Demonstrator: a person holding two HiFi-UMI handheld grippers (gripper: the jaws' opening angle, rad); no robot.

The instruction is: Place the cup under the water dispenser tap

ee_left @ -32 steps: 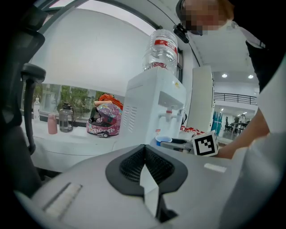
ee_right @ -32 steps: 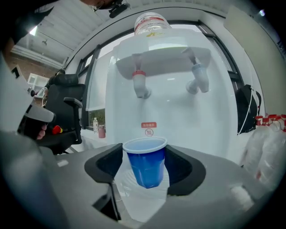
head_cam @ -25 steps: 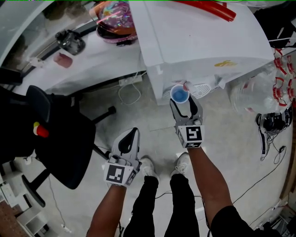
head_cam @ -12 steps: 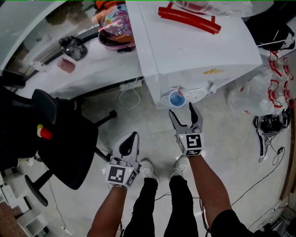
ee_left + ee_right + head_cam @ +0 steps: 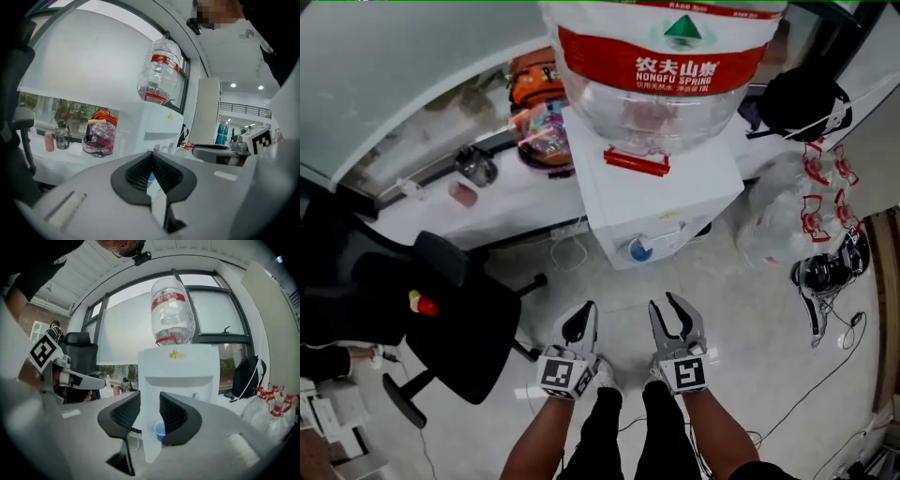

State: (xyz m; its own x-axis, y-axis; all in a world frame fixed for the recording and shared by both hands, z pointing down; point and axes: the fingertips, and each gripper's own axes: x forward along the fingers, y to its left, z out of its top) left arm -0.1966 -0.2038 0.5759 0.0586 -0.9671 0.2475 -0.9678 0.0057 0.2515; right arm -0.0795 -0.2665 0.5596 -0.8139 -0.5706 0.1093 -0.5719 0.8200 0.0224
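The blue cup stands in the recess of the white water dispenser, under the tap, with a large water bottle on top. Nothing touches the cup. My right gripper hangs well back from the dispenser; its jaws are closing with a gap still between them and nothing in it. In the right gripper view the cup shows far beyond the right gripper. My left gripper is beside the right one, shut and empty; in its own view the left gripper has its pads pressed together.
A black office chair stands to the left. A white ledge beside the dispenser carries a pink helmet and a bottle. Right of the dispenser are a clear plastic bag, a dark backpack and black gear with cables on the floor.
The right gripper let go of the cup under the tap, opened wide and drew back, then narrowed. Both grippers rose and moved away from the dispenser.
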